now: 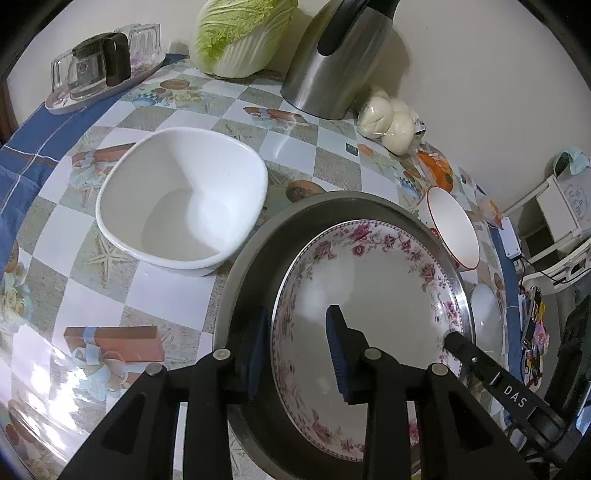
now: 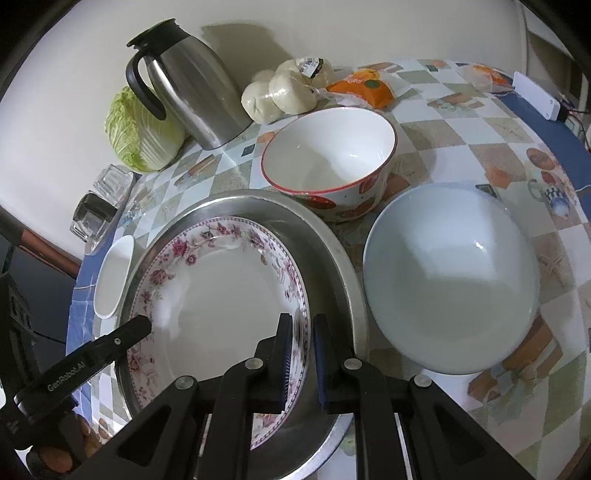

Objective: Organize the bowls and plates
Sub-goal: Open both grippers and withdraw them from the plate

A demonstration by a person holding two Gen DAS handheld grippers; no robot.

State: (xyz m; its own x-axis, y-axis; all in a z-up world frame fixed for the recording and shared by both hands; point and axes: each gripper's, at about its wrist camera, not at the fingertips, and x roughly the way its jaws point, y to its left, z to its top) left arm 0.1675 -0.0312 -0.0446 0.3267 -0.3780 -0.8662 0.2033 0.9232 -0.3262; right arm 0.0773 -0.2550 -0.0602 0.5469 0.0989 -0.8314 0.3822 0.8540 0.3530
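Observation:
A floral-rimmed plate [image 1: 373, 295] [image 2: 221, 291] lies inside a round metal tray [image 1: 251, 266] [image 2: 332, 251]. My left gripper [image 1: 295, 354] straddles the plate's left rim, fingers apart with a gap on each side. My right gripper [image 2: 300, 362] straddles the plate's right rim, fingers close around it; contact is unclear. A white square bowl [image 1: 181, 199] [image 2: 112, 277] sits left of the tray. A red-rimmed bowl [image 2: 328, 158] [image 1: 454, 229] stands behind the tray. A pale round bowl [image 2: 450, 280] [image 1: 487, 317] sits right of the tray.
A steel jug [image 2: 192, 88] [image 1: 336, 62], a cabbage [image 1: 240, 33] [image 2: 140, 133], bagged buns [image 2: 284, 92] [image 1: 388, 122] and an orange packet [image 2: 365, 88] stand along the wall. A tray of glasses [image 1: 99, 70] [image 2: 99, 206] sits at the table's far corner.

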